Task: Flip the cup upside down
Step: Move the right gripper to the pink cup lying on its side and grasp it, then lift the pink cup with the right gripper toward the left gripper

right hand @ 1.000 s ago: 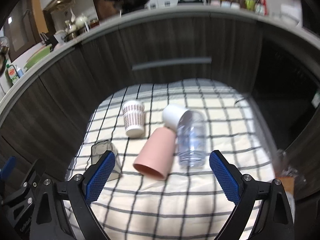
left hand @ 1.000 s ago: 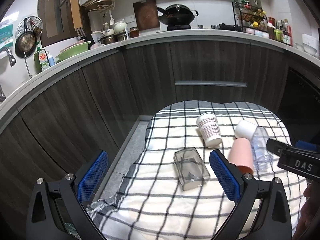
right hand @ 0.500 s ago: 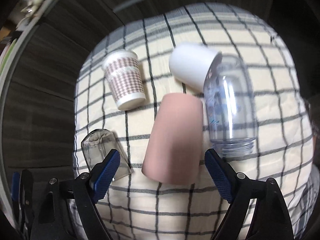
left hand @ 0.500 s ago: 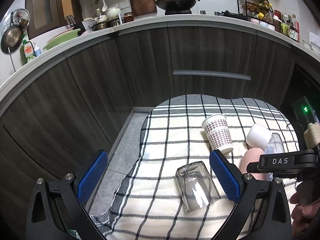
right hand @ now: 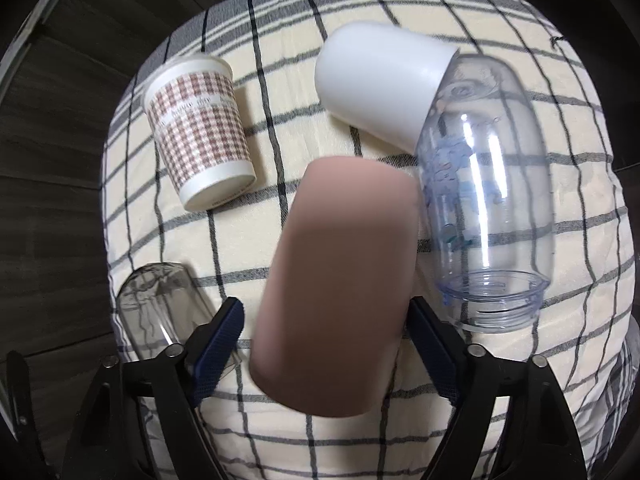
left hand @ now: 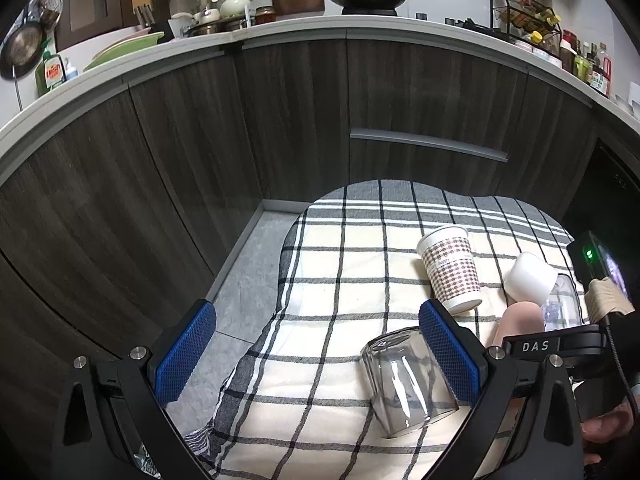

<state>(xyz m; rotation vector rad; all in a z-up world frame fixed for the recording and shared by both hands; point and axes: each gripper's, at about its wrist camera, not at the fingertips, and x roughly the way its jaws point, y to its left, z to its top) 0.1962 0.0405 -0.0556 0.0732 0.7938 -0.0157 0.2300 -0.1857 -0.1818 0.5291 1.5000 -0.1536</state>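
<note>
Several cups lie on their sides on a checked cloth (right hand: 540,92). A pink cup (right hand: 340,280) lies in the middle; it also shows in the left wrist view (left hand: 520,318). My right gripper (right hand: 326,326) is open with its fingers on either side of the pink cup's lower end, close to it. A white cup (right hand: 380,80), a clear plastic cup (right hand: 480,216), a patterned paper cup (right hand: 200,136) and a clear glass (right hand: 156,312) lie around it. My left gripper (left hand: 316,354) is open and empty, above the cloth's left edge, with the glass (left hand: 404,384) by its right finger.
Dark wood kitchen cabinets (left hand: 240,140) stand close behind the cloth, with a worktop (left hand: 280,32) full of cookware above. Grey floor (left hand: 240,280) shows left of the cloth. My right gripper body (left hand: 560,348) sits at the right of the left wrist view.
My right gripper has come down and forward onto the pink cup, so its fingers now straddle it. My left gripper has shifted slightly; the cups have not moved.
</note>
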